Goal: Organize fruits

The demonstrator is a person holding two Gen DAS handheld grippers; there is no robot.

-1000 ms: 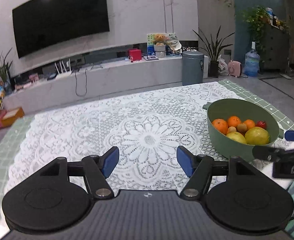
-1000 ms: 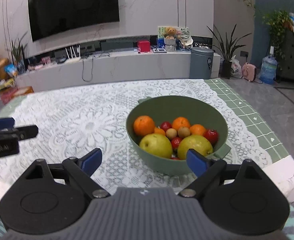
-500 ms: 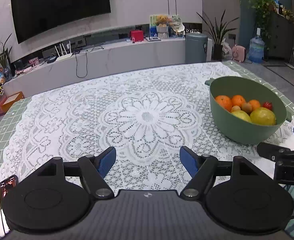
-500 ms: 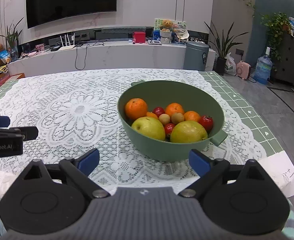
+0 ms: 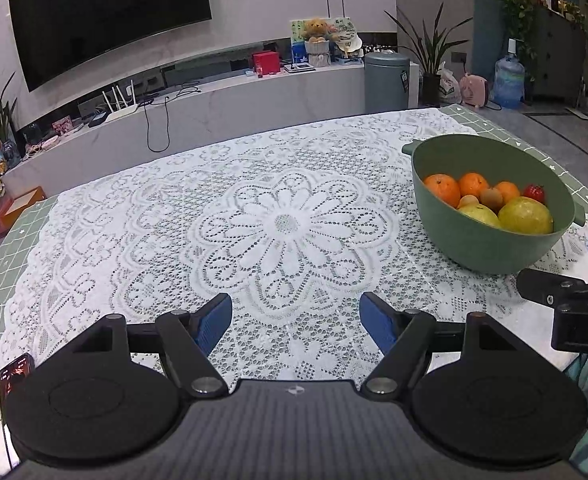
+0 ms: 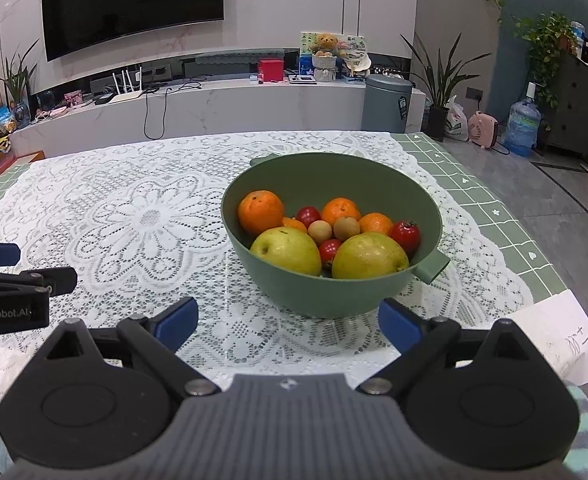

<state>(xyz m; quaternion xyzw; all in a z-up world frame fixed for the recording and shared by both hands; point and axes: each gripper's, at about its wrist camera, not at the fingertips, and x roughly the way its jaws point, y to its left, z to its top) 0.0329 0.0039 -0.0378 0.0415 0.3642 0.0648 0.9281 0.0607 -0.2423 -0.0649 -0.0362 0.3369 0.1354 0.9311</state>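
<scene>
Blue pads sit on the tips of both our grippers, and both are spread wide with nothing between them. Our left gripper point(image 5: 295, 322) hangs low over the white lace cloth point(image 5: 286, 220), aimed at the big flower in its middle. Our right gripper point(image 6: 288, 320) hangs just in front of the green bowl point(image 6: 329, 176), which sits between its two tips in the right view. All the fruit we can see is in that bowl: two big yellow-green apples point(image 6: 286, 250) at the front, oranges point(image 6: 260, 210) behind them, small red fruits point(image 6: 405, 234) and two little brown ones point(image 6: 319, 232) in the middle. No fruit lies on the cloth. A white paper point(image 6: 561, 336) with writing lies on the right side of the table point(image 6: 493, 208), near its front edge. What has just changed is our view, not the fruit. A second ago both grippers looked more at the far wall and the TV point(image 6: 130, 0); now they tip down more, so we see more of the table and deeper into the bowl. The bowl looks bigger and nearer in the right view than before. Every fruit lies in the same spot as it did a second ago, and both grippers were just as wide open then. We think this could mean two things: the fruit may be waiting to be taken out and sorted, or it may be all gathered in the bowl and the job is done. The pictures cannot tell us which.
</scene>
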